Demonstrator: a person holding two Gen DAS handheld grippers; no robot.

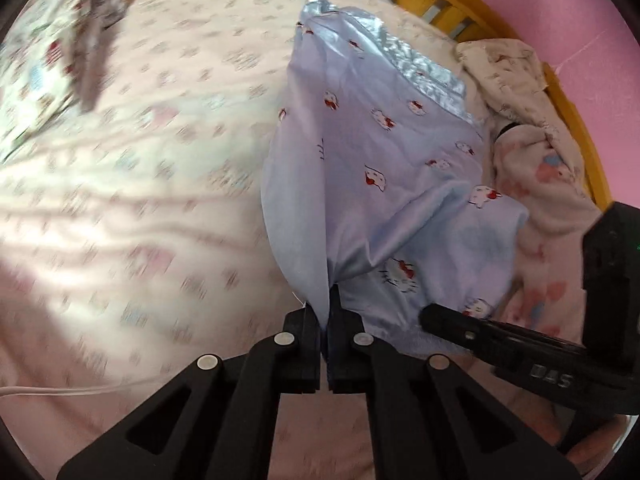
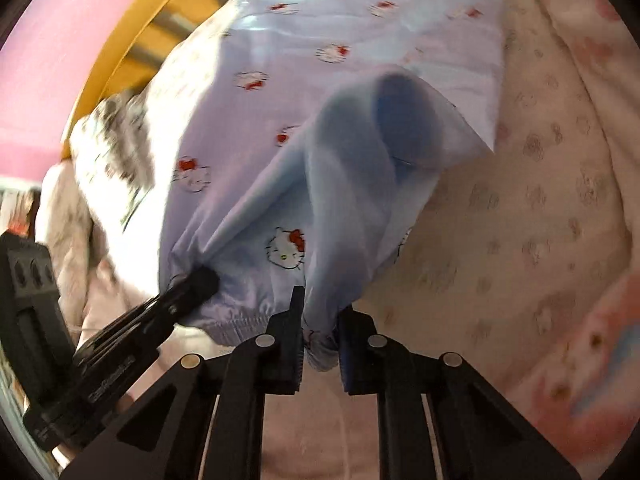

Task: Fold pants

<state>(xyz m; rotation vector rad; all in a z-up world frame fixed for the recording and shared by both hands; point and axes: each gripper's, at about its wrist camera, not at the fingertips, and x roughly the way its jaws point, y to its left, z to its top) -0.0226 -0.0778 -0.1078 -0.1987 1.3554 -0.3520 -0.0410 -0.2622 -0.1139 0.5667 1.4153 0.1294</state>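
Note:
The pants [image 1: 360, 168] are light blue with a white cat print and lie partly lifted over a pink bed sheet [image 1: 140, 200]. My left gripper [image 1: 325, 308] is shut on a bunched edge of the pants. My right gripper [image 2: 320, 316] is shut on a gathered fold of the same pants [image 2: 320, 92] near the elastic hem. The right gripper also shows in the left wrist view [image 1: 432, 316], at the pants' lower right edge. The left gripper shows in the right wrist view [image 2: 204, 280], pinching the elastic hem to the left.
A wooden bed rail [image 1: 460, 4] curves along the far side before a pink wall [image 1: 540, 8]. A patterned pillow [image 1: 52, 52] lies far left. Crumpled pink and cream clothes [image 1: 532, 152] are piled right of the pants.

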